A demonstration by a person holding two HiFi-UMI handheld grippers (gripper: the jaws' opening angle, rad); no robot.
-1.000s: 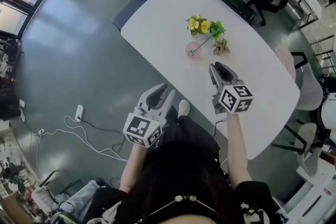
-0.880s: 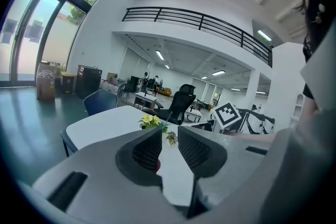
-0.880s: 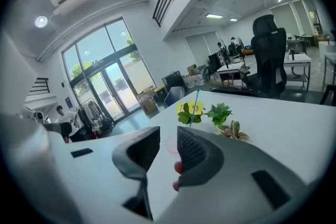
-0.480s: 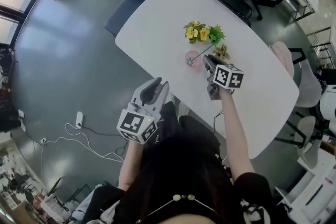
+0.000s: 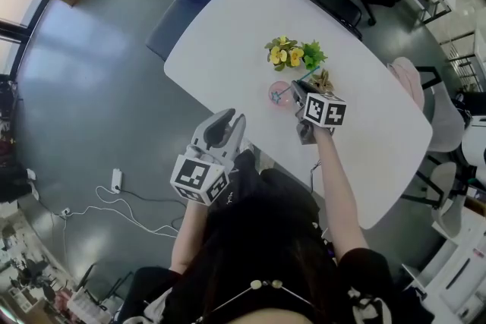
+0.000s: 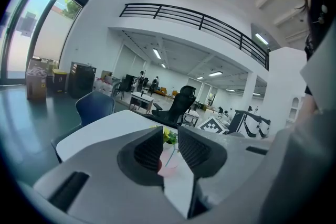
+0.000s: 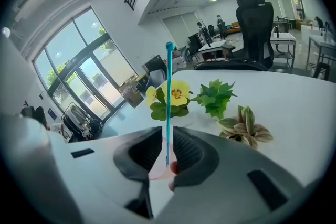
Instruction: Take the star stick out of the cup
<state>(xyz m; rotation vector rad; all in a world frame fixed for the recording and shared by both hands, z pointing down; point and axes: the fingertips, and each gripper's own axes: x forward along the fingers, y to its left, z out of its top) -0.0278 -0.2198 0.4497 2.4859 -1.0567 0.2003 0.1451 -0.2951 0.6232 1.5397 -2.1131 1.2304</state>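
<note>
The white counter (image 5: 228, 34) is taken in first, with the pink cup (image 5: 279, 95) standing toward its near edge. Just behind the cup a clump of yellow flowers (image 5: 282, 51) and a green sprig (image 5: 312, 55) are set, and a small striped plant (image 7: 244, 123) lies to the cup's right.

The left hand-held gripper (image 6: 169, 139) is held well short of the cup, off the counter's near edge. Its jaws are parted and nothing is caught between them, so the cup is not being steadied.

The right hand-held gripper (image 7: 167, 134) is brought right over the cup. Its jaws are a narrow gap apart, and the star stick (image 7: 168, 92) is framed between them but does not look pinched yet. The stick stands in the cup with its star end down at the cup.

Now the hazards. The shaft is thin and smooth, so it could be squeezed off-centre and slip out or swing sideways. If it is pulled at a slant rather than along its own line, the light cup could be dragged or tipped with nothing bracing it. The cup's rim could also be nudged by a jaw tip set this low, and the flowers behind could be brushed on the lift.
</note>
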